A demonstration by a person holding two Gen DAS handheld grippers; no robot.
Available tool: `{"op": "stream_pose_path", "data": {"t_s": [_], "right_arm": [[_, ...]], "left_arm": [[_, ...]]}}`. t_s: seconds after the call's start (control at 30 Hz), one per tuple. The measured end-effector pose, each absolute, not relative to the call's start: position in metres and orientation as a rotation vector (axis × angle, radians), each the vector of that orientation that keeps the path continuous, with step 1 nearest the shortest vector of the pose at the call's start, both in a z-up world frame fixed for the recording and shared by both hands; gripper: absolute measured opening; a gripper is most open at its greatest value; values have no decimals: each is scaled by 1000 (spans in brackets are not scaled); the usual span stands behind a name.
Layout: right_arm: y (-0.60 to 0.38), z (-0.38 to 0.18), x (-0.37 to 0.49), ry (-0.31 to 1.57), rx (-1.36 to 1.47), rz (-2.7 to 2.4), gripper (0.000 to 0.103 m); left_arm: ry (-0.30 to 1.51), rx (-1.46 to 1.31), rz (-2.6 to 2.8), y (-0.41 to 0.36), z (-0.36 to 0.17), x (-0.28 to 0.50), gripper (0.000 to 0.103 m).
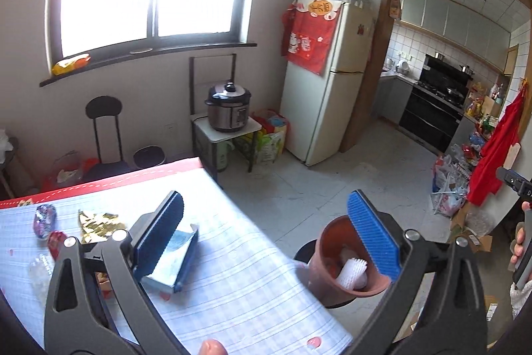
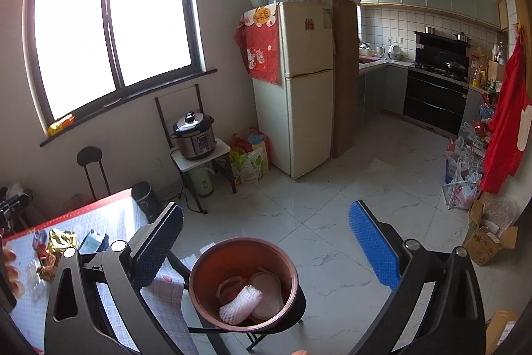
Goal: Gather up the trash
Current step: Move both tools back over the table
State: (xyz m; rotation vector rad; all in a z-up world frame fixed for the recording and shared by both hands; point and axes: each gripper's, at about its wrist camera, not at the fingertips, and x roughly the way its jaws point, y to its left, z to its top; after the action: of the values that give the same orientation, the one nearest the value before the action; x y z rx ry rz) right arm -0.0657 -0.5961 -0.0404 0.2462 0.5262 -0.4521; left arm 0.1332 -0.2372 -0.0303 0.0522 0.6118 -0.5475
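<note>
2 grippers' ribbed blue fingers [image 1: 372, 238] [image 2: 370, 247] wide apart, empty, over round terracotta bin [image 2: 244, 283] with white foam netting [image 2: 241, 305].

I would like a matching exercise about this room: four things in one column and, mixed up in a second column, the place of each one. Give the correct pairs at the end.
Things:
1. white foam net
2. pressure cooker
3. gold wrapper
4. yellow packet

Places:
A. on the window sill
B. on the table with the checked cloth
C. inside the brown bin
D. on the small white stand near the fridge

Pairs: 1-C, 2-D, 3-B, 4-A
</note>
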Motion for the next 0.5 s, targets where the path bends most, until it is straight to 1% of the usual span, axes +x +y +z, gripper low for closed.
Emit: {"op": "stream_pose_path", "data": {"t_s": [0.2,0.37,0.5], "right_arm": [[-548,-63,-34,648,205,-382,98],[-509,-72,-13,706,178,-329,98],[-477,-75,3,741,146,-306,98]], "left_arm": [[649,4,-377,-133,-42,110,97],[700,-57,-240,-60,-57,100,97],[706,-125,-182,-9,-68,88,97]]}}
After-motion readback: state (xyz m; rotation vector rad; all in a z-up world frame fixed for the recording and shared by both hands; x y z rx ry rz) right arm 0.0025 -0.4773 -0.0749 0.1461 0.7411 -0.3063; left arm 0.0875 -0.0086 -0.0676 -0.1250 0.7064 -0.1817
